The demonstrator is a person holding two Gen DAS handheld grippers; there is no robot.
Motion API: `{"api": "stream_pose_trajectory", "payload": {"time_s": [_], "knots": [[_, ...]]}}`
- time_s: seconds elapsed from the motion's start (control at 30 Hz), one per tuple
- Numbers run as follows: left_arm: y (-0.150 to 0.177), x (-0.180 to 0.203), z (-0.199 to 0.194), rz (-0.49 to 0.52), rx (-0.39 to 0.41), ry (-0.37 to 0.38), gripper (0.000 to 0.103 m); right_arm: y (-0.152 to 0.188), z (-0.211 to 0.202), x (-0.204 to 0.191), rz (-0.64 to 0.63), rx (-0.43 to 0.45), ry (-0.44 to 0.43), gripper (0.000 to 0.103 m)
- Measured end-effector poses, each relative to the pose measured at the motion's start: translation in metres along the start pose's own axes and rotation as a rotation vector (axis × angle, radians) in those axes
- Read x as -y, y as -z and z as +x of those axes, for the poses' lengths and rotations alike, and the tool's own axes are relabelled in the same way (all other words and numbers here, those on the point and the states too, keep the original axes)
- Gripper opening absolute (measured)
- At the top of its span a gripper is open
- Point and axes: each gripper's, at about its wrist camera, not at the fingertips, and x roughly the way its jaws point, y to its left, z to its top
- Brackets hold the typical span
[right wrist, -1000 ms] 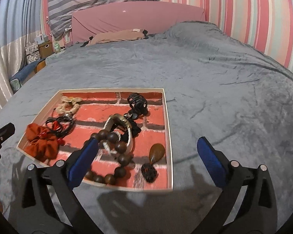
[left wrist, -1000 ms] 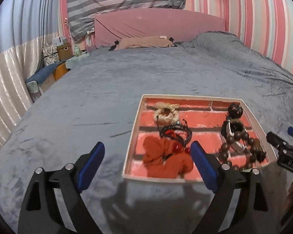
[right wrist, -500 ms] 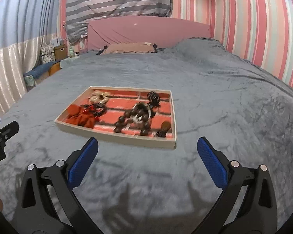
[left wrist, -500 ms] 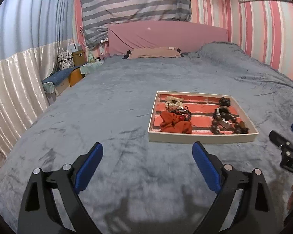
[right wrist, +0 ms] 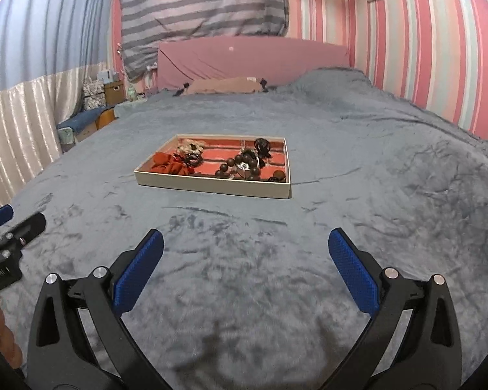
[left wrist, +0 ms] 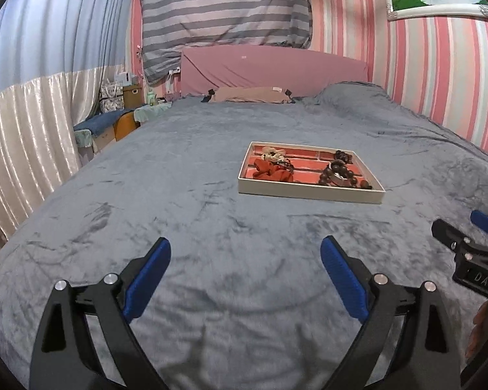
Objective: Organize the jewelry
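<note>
A shallow cream tray (left wrist: pixel 309 192) (right wrist: pixel 211 184) with a red brick-pattern floor lies on the grey bedspread. In it are a red scrunchie (left wrist: pixel 271 171) (right wrist: pixel 167 164), a cream scrunchie (left wrist: pixel 273 154) (right wrist: pixel 190 145), a dark wooden bead bracelet (left wrist: pixel 340 174) (right wrist: pixel 240 165) and a black hair tie (left wrist: pixel 343 155) (right wrist: pixel 263 145). My left gripper (left wrist: pixel 245 268) is open and empty, well short of the tray. My right gripper (right wrist: pixel 245 261) is open and empty, also well short of it. Each gripper shows at the edge of the other's view.
The grey bedspread (left wrist: pixel 179 178) covers a wide bed. A pink headboard (left wrist: pixel 273 68) and a tan pillow (left wrist: pixel 249 94) are at the far end. Boxes and a blue-topped bench (left wrist: pixel 101 126) stand left of the bed by a pale curtain (left wrist: pixel 22 136).
Both grippers have pulled back and away from the tray, which was right under them one second ago. The tray and its contents have not moved.
</note>
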Motion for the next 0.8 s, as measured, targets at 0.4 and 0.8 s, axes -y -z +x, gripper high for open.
{"api": "stream_pose_trajectory", "payload": {"time_s": [0.4, 0.8], "knots": [[0.021, -0.004, -0.030, -0.019, -0.004, 0.007, 0.097, 0.021, -0.047, 0.004, 0.010, 0.045, 0.004, 0.099], [0.020, -0.009, -0.034, -0.031, -0.006, 0.010, 0.097, 0.022, -0.050, 0.004, 0.022, 0.040, 0.021, 0.099]]}}
